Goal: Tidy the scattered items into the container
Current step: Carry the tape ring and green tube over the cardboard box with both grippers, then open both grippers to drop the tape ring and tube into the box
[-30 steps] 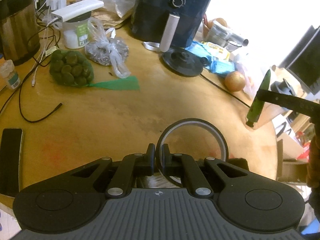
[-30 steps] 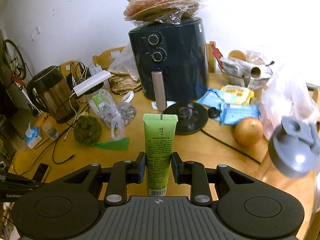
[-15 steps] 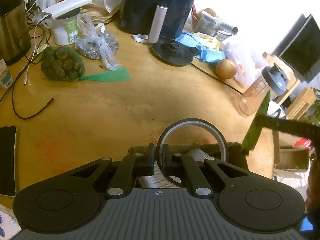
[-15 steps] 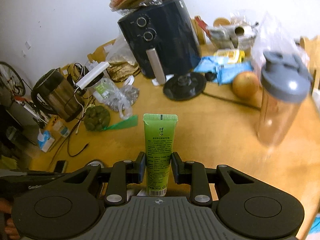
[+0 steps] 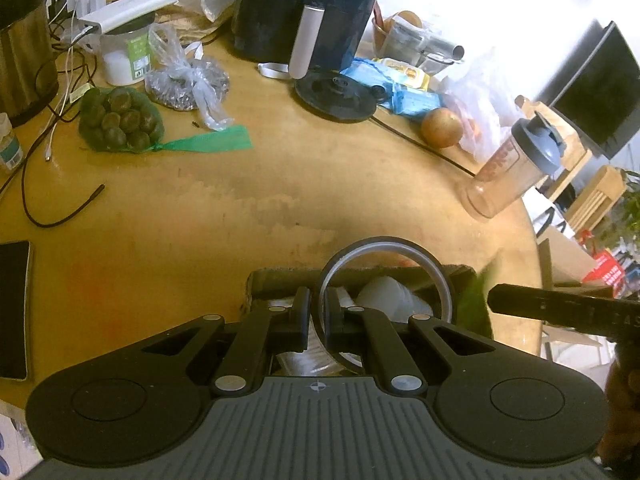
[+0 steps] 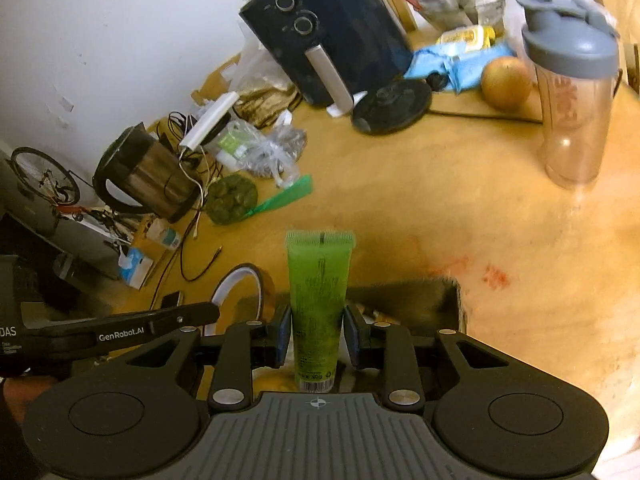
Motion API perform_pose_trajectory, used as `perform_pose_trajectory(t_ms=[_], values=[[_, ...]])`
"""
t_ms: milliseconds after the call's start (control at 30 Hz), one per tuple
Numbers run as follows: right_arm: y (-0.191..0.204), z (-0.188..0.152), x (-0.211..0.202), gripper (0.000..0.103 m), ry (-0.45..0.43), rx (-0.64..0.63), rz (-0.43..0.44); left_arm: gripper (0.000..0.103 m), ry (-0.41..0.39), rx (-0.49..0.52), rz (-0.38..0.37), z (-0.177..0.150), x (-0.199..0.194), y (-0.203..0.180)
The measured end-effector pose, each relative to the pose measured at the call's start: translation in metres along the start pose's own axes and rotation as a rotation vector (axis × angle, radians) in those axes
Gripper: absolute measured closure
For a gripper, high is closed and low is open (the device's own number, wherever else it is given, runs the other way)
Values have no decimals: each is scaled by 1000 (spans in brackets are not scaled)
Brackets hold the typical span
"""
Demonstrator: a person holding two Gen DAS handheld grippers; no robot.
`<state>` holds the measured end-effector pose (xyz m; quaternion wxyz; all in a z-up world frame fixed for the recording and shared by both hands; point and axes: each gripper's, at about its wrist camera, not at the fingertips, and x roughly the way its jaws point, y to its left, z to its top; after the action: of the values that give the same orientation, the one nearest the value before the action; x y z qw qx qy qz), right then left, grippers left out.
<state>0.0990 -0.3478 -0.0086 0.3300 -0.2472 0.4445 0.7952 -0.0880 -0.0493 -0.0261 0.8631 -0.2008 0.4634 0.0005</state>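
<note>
My left gripper [image 5: 317,312] is shut on a black tape roll [image 5: 386,248] and holds it over a dark open box [image 5: 280,278] at the table's near edge. White items [image 5: 382,294] lie inside the box. My right gripper [image 6: 316,332] is shut on a green tube [image 6: 319,280], upright above the same box [image 6: 404,292]. In the left wrist view the tube [image 5: 474,300] shows blurred at the box's right end, below the right gripper's finger [image 5: 560,308]. The tape roll [image 6: 240,292] and the left gripper's finger [image 6: 132,330] show in the right wrist view.
On the wooden round table [image 5: 240,200]: a black air fryer [image 5: 304,4], a steel kettle [image 6: 148,172], a net of green fruit [image 5: 120,120], a shaker bottle [image 5: 516,164], an apple [image 5: 442,127], a phone [image 5: 12,308], cables and bags.
Both grippers have moved back toward the near table edge; the box has come into view under them. The tube has tilted down over the box. Both holds are unchanged.
</note>
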Motion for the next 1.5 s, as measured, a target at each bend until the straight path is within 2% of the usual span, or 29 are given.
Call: perform_pose_trajectory(t_ms=[33, 100, 233, 467, 700, 733, 767, 833, 867, 1033, 1067, 1133, 1200, 1300, 1433, 1500], values=[[1, -2, -2, 39, -12, -9, -14, 95, 2, 1, -1, -1, 0, 0], [2, -4, -7, 20, -42, -20, -32, 95, 5, 0, -2, -4, 0, 1], [1, -5, -15, 5, -76, -17, -54, 95, 11, 6, -7, -7, -1, 2], [-3, -7, -23, 0, -115, -23, -130, 95, 6, 29, -25, -11, -1, -1], [-5, -11, -33, 0, -124, -27, -137, 94, -7, 109, -73, -13, 2, -12], [-4, -11, -34, 0, -125, -30, -137, 91, -1, 129, -75, -14, 3, -15], [-4, -11, -34, 0, -123, -34, -139, 77, 7, 145, -76, -15, 5, -17], [-3, -11, -35, 0, -122, -38, -145, 58, 1, 160, -88, -18, 4, -19], [-4, -11, -35, 0, -121, -38, -147, 53, -7, 167, -98, -19, 3, -20], [-2, -12, -34, 0, -122, -51, -164, 46, -32, 193, -94, -20, -1, -25], [-1, -12, -34, 0, -124, -59, -172, 31, -38, 198, -78, -21, -2, -26], [2, -12, -31, 0, -128, -79, -194, 15, -44, 218, -50, -20, -3, -28], [4, -12, -30, 0, -138, -106, -219, 14, -57, 240, -33, -20, -6, -30], [10, -12, -30, 0, -156, -160, -249, 7, -66, 260, 6, -18, -9, -31], [21, -13, -36, 0, -238, -253, -274, 0, -125, 282, 83, -15, -16, -35], [27, -12, -39, 0, -271, -300, -287, 0, -148, 289, 105, -12, -19, -36]])
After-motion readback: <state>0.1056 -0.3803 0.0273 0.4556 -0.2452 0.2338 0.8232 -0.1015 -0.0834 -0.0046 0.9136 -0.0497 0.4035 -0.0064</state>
